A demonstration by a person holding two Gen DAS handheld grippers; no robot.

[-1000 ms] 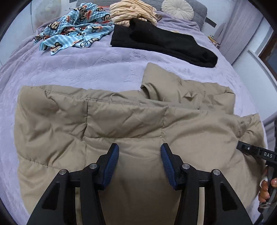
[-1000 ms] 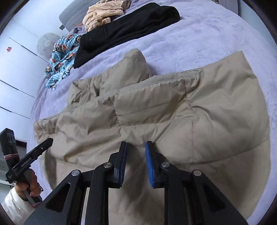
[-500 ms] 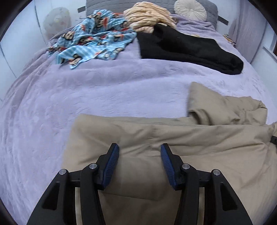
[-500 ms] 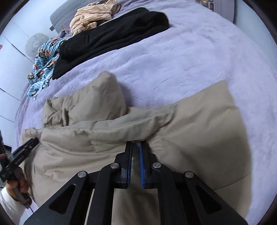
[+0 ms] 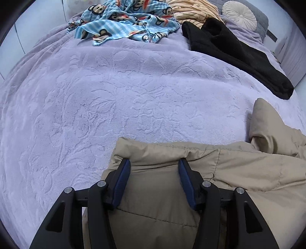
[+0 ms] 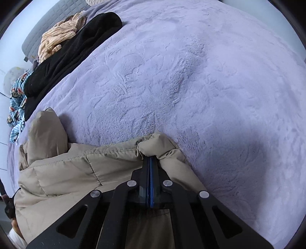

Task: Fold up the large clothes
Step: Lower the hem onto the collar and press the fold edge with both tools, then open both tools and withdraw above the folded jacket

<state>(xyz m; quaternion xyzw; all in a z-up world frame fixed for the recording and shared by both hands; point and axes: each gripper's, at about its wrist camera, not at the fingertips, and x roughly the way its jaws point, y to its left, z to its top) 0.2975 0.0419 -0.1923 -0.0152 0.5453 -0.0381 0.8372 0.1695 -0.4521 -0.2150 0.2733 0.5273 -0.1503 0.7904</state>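
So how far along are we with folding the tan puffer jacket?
Early. Done: the tan puffer jacket lies on the purple bedspread. In hand: the right hand-held gripper is shut on a bunched corner of it; the left hand-held gripper is open, straddling the jacket's edge, nothing pinched. Left: the left grasp and the fold itself; the black garment, monkey-print fabric and striped top lie unfolded.

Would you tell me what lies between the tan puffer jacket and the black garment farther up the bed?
Only bare purple bedspread separates the tan jacket from the black garment, as both wrist views show.
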